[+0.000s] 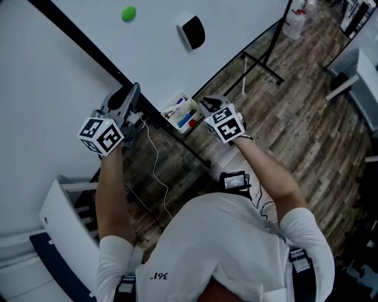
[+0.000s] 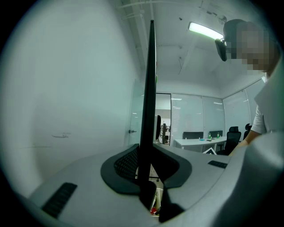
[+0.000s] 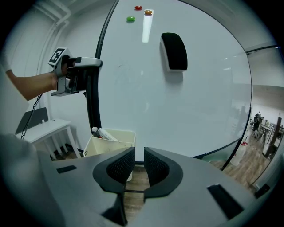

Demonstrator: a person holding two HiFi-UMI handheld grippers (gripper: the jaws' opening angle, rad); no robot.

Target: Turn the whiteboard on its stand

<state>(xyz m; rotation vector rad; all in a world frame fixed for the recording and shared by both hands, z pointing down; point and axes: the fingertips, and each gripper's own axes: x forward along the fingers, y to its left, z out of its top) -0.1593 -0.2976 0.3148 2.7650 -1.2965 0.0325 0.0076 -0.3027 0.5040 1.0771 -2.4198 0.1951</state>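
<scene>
We clench the left gripper (image 2: 146,170) fingers on the whiteboard (image 1: 159,53) edge; the right gripper (image 3: 138,166) fingers sit barely parted, empty. One-handed turning risks slipping.

Head view: whiteboard (image 1: 159,59) occupies upper centre; magnet (image 1: 129,13) and eraser (image 1: 192,31) on it, near top; marker box (image 1: 180,113) at its lower corner, mid-frame.
</scene>
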